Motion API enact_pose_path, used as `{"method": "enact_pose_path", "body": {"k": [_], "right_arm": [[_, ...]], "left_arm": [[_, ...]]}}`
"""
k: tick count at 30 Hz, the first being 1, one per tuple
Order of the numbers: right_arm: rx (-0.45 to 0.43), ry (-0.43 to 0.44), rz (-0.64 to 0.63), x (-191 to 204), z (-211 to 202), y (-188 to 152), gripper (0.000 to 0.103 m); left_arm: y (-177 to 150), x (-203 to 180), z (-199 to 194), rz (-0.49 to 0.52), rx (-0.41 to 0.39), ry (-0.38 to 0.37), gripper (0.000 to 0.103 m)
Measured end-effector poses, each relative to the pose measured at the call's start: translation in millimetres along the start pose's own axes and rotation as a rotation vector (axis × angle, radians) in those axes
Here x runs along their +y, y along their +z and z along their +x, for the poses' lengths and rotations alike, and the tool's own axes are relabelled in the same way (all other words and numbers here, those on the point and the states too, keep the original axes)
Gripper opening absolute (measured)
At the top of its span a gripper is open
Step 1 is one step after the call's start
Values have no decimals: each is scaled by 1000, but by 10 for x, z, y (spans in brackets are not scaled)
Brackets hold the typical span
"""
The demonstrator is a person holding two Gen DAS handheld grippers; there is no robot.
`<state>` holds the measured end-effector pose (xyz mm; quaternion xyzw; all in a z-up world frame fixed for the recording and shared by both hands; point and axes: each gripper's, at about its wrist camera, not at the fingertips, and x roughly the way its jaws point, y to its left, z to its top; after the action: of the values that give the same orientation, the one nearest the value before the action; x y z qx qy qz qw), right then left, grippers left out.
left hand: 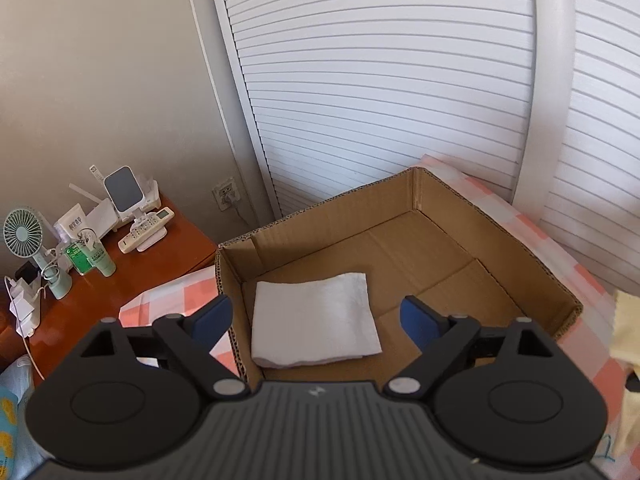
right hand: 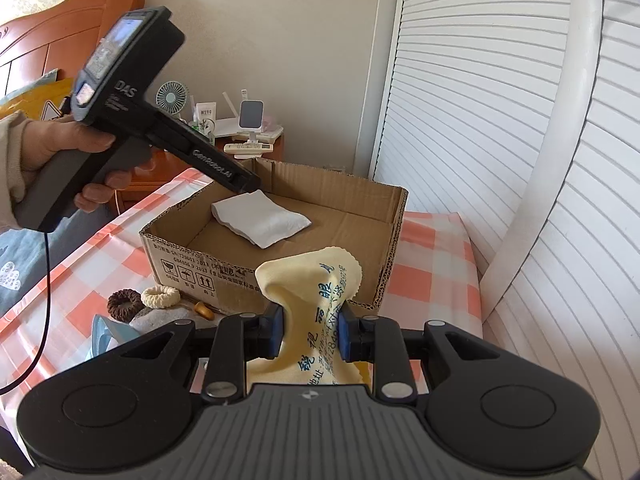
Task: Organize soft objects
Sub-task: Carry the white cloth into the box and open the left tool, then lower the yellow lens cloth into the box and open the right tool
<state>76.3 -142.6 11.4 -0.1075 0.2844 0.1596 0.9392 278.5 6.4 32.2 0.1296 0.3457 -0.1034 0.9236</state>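
Room: white louvred closet doors (left hand: 380,92) are filling the background, with a beige wall beside them.
Bed: its pink-and-white checked cover (right hand: 432,276) is carrying the cardboard box.
Cardboard box (left hand: 460,248): sitting open on the bed, holding a folded white cloth.
Nightstand (left hand: 160,256): standing left of the bed, carrying a small green fan (left hand: 24,236) and a remote (left hand: 146,232).
Folded white cloth (left hand: 314,318): lying flat in the box's near left corner.
Yellow lens cloth (right hand: 316,304): hanging bunched in front of the box.
Left gripper (left hand: 316,318): hovering over the white cloth, jaws standing wide apart, touching nothing.
Right gripper (right hand: 310,332): squeezing together on the yellow lens cloth.
Hair ties: brown scrunchie (right hand: 125,305) and cream scrunchie (right hand: 161,297) are lying side by side on the cover before the box.
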Motion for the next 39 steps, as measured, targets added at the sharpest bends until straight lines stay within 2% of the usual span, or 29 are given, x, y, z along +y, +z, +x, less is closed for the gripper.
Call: {"method": "enact_pose_path", "body": {"k": [4,7,10,16,22,26,30,31,32,33,34,35,37,39], "right_arm": [[7,-6,1,36,-9,26,30],[12,-3,6,49,0,75,30],[15,-3,9,46,34,161,30],[21,-3,23,-19,242,429,30],[31,-30,0,-83,596,730,30],[56,-58,-21,-113,932,864,30],[76,-60,32,-236,1255,1028,31],[79,-57,52,-266,1306,1060,39],[80,-57,71,-291,1340,1084,58],[73,-68,84,-305,1348,1095,69],[62,-75,89,-309,1334,1090,89],[46,-77,94,-311,1300,1076,101],[13,-67,112,-319,1211,1037,103],[28,-62,133,-319,1160,1008,103]], "left_arm": [[-194,-3,-382,17,-31,-14,93],[-363,-43,-660,17,-37,1,93],[-552,-91,-913,13,-47,-8,96],[-907,-241,-1222,-11,-37,-14,96],[-1145,-343,-1260,-22,-53,-11,97],[-1267,-353,-1149,-60,-6,10,97],[-1392,-303,-1147,-121,18,2,97],[-1415,-292,-1150,-129,22,6,97],[-1437,-279,-1155,-134,22,8,97],[-1456,-270,-1163,-138,24,10,97],[-1472,-260,-1171,-144,27,13,97],[-1485,-251,-1182,-149,27,14,97],[-1499,-228,-1198,-155,27,14,97],[-1511,-212,-1197,-157,31,17,97]]}}
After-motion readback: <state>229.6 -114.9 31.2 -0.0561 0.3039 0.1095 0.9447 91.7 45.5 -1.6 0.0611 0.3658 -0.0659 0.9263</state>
